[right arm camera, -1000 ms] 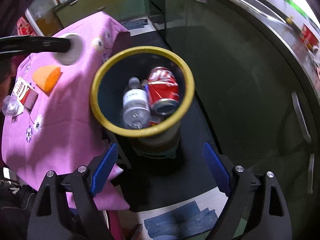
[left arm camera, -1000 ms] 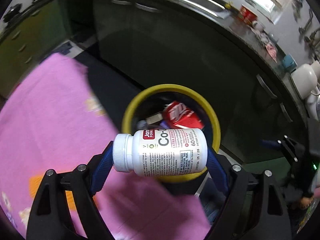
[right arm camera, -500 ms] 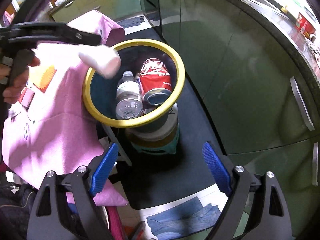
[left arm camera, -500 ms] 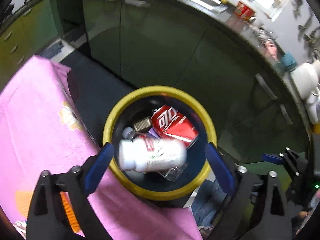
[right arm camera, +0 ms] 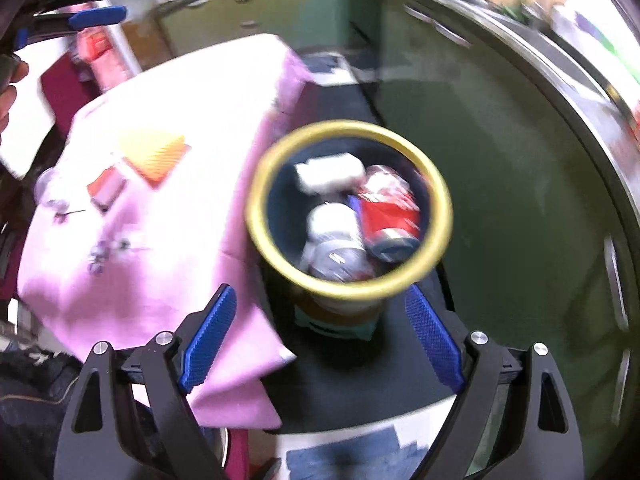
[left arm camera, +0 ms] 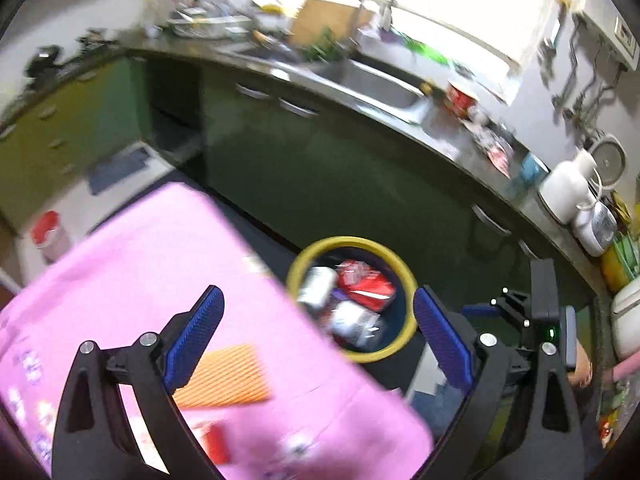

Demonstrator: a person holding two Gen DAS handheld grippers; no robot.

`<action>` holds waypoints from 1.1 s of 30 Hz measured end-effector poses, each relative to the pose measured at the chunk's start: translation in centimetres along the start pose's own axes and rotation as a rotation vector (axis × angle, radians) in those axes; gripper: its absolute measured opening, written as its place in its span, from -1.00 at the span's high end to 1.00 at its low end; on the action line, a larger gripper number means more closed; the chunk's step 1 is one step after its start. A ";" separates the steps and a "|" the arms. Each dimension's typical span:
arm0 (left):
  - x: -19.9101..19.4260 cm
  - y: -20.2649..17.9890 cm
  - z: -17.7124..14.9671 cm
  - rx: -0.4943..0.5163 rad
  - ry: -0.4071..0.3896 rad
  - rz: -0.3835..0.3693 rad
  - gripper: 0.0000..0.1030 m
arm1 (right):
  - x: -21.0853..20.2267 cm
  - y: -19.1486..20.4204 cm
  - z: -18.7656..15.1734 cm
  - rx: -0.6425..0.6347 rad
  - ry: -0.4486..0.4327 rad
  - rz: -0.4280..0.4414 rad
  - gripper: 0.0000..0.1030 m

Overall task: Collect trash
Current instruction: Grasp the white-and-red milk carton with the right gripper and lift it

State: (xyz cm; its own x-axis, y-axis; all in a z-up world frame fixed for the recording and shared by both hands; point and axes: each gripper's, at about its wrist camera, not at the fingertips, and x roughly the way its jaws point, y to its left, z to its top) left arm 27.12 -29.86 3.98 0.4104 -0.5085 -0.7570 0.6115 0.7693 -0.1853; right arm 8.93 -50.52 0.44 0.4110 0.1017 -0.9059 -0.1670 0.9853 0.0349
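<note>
A: What changed with the pill bottle [right arm camera: 328, 171]?

B: A second ago the left gripper [left arm camera: 316, 332] held it over the bin [right arm camera: 438, 184]. Its jaws have just been opening, nothing sits between them now, and the bottle lies inside with the red can [right arm camera: 390, 208] and a clear bottle [right arm camera: 336, 236].

A: And the right gripper [right arm camera: 320, 336]?

B: Fingers wide and empty, above the bin as before.

A: So what's left?

B: Probably the small bits on the pink tabletop [right arm camera: 168, 272], like the orange piece [right arm camera: 154, 154].
</note>
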 end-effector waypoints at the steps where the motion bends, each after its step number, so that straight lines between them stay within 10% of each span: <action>1: -2.1 1.7 -1.1 -0.023 -0.025 0.030 -0.76 | 0.2 0.8 0.4 -0.031 -0.006 0.012 -0.66; 9: -11.5 11.7 -12.0 -0.201 -0.095 0.234 -0.80 | 2.6 10.5 5.6 -0.333 -0.046 0.152 -0.66; 19: -17.2 16.7 -21.9 -0.349 -0.140 0.318 -0.80 | 6.2 25.2 10.4 -0.717 -0.014 0.343 -0.65; 33: -18.5 18.3 -26.8 -0.401 -0.148 0.306 -0.81 | 11.9 28.9 12.4 -0.797 0.129 0.304 -0.37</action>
State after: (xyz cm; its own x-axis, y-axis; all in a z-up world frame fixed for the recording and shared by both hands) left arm 12.59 4.00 -2.14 0.6387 -0.2639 -0.7228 0.1536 0.9642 -0.2163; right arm 20.14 -19.16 -4.08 0.1493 0.2811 -0.9480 -0.8522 0.5228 0.0208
